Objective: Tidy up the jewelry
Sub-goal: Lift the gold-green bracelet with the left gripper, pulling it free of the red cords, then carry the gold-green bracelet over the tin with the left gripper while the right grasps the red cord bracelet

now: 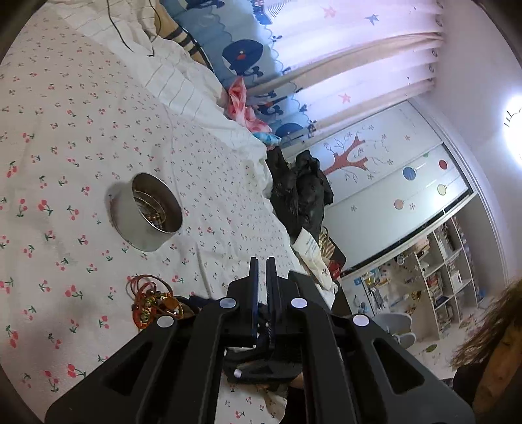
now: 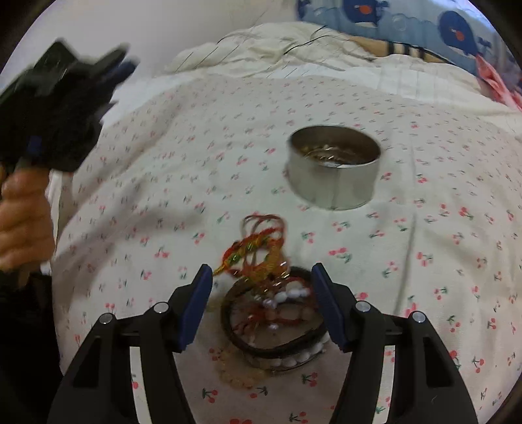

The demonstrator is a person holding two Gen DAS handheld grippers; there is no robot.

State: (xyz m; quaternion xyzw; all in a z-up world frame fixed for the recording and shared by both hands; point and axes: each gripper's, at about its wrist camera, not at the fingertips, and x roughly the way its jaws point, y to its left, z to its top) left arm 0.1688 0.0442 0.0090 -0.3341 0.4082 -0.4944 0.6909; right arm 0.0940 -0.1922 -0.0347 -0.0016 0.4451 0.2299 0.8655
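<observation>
A round metal tin [image 2: 334,166] with jewelry inside stands on the cherry-print bedsheet; it also shows in the left wrist view [image 1: 146,212]. A pile of jewelry [image 2: 270,293], red and gold cords, white beads and dark bangles, lies in front of the tin and between my right fingers; it shows partly in the left wrist view [image 1: 153,300]. My right gripper [image 2: 261,277] is open around the pile, just above it. My left gripper [image 1: 262,261] is shut and empty, raised at the left [image 2: 65,98] away from the pile.
A rumpled white blanket [image 2: 293,52] and a blue whale-print pillow [image 2: 407,19] lie behind the tin. In the left wrist view the bed's edge drops to black clothing [image 1: 300,192], a wardrobe [image 1: 391,182] and shelves [image 1: 440,270].
</observation>
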